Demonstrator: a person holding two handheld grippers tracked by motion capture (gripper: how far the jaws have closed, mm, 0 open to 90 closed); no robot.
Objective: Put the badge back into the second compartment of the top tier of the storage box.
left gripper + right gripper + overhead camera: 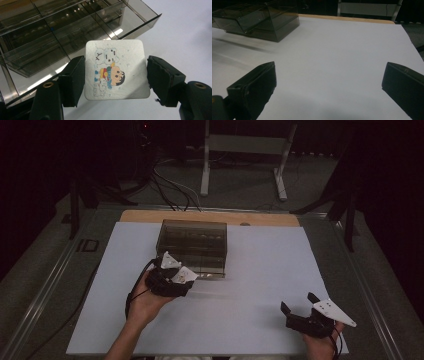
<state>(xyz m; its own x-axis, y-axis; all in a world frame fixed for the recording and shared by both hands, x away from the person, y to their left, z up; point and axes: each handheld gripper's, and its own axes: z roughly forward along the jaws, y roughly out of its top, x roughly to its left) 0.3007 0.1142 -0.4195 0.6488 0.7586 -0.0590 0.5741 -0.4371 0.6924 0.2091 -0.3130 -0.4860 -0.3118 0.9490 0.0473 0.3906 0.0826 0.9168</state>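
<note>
Your left gripper (pixel 115 72) is clamped on a cartoon coaster (pixel 116 70) right by the smoky acrylic drawer box (pixel 50 32); your right gripper (pixel 329 82) sits wide open, gripping nothing.

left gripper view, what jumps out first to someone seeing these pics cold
First, the square cartoon card, printed with a scarfed child and a snowman, gripped by its side edges in the left gripper. Just behind it stands the smoky clear plastic organizer box, its divided compartments in view, toward the far side of the white table sheet. At the near right corner the right gripper sits with jaws wide apart and nothing between them.
</note>
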